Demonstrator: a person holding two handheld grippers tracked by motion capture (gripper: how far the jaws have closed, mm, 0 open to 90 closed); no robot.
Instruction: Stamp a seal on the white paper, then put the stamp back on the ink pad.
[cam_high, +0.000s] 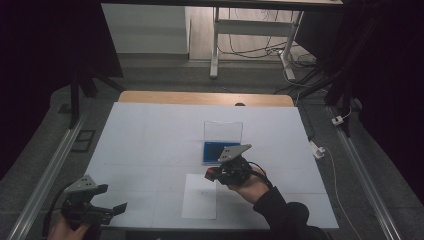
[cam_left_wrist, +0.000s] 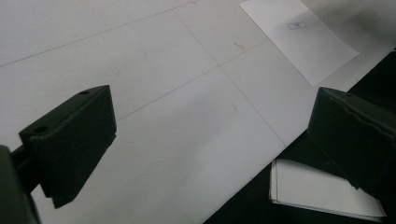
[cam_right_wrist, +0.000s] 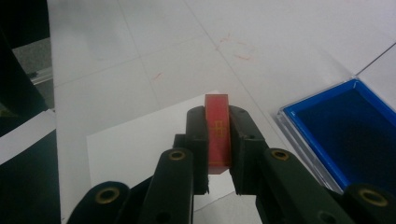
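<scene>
My right gripper (cam_right_wrist: 218, 122) is shut on a red stamp block (cam_right_wrist: 218, 133) with yellow markings, held above the near edge of a white paper sheet (cam_right_wrist: 135, 140). In the high view that right gripper (cam_high: 214, 174) hovers between the sheet (cam_high: 200, 196) and a blue ink pad (cam_high: 215, 150) in a clear case with its lid (cam_high: 223, 131) upright. The pad (cam_right_wrist: 348, 130) lies to the right in the right gripper view. My left gripper (cam_high: 116, 210) stands open at the table's front left corner, nothing between its jaws (cam_left_wrist: 210, 135). The sheet (cam_left_wrist: 303, 39) carries a small printed box.
The white table cover (cam_high: 150, 140) has thin grid lines and faint red marks. A stack of white paper (cam_left_wrist: 322, 189) lies below the table's front edge. Desk legs and cables stand on the floor beyond the far edge.
</scene>
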